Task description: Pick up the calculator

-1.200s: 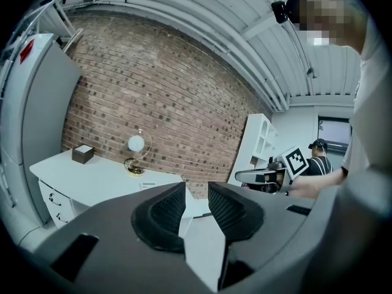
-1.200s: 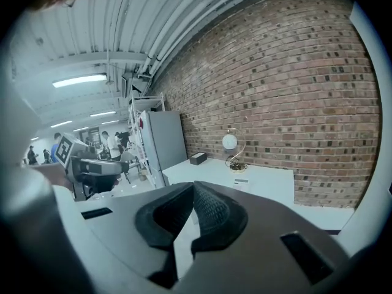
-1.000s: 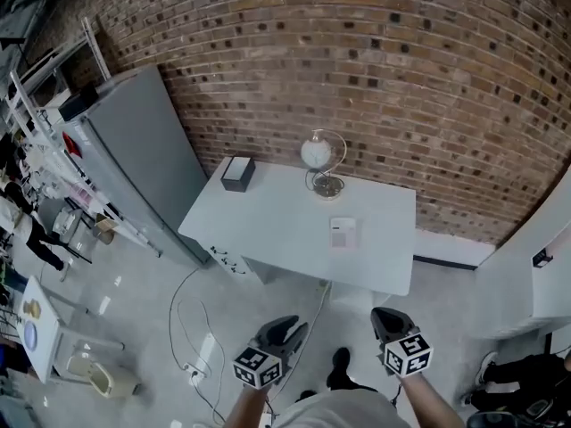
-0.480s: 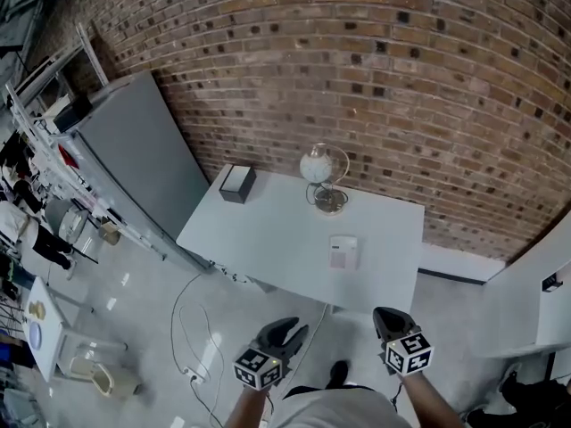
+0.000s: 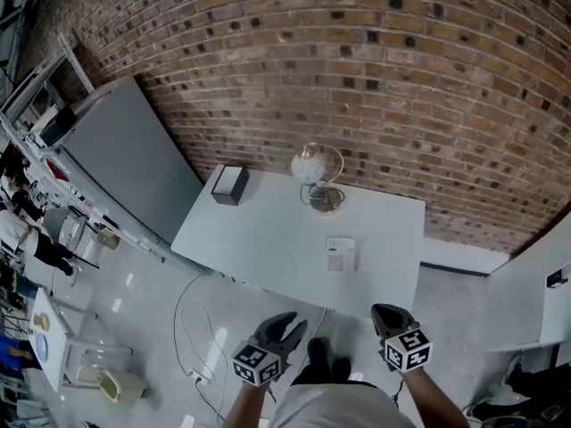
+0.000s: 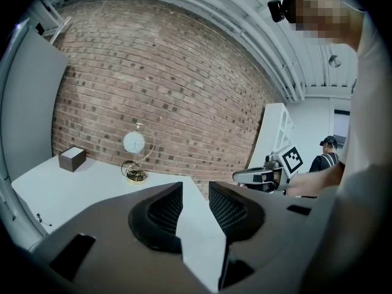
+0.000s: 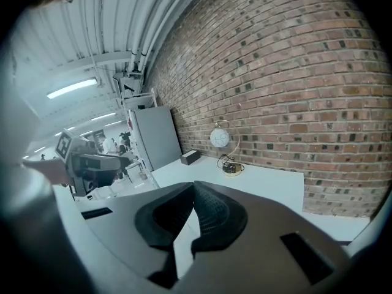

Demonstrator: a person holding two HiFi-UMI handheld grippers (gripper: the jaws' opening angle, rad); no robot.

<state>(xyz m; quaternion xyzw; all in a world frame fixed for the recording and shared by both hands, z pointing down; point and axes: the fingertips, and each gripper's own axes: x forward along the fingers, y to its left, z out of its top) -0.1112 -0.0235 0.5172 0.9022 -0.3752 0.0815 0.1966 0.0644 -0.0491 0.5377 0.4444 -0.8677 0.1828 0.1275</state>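
The flat, pale rectangular calculator [image 5: 340, 254] lies on the smooth white table [image 5: 259, 239], toward its near edge, below a rough brick wall [image 5: 401, 87]. The left gripper [image 6: 195, 196] has its ribbed black jaws apart, just opening, with nothing between them. The right gripper [image 7: 192, 187] has its jaws together, empty.

Bkgd: brick wall [image 5: 401, 78], white table [image 5: 268, 230], grey cabinet [image 5: 125, 163] at left, pale floor [image 5: 152, 328].
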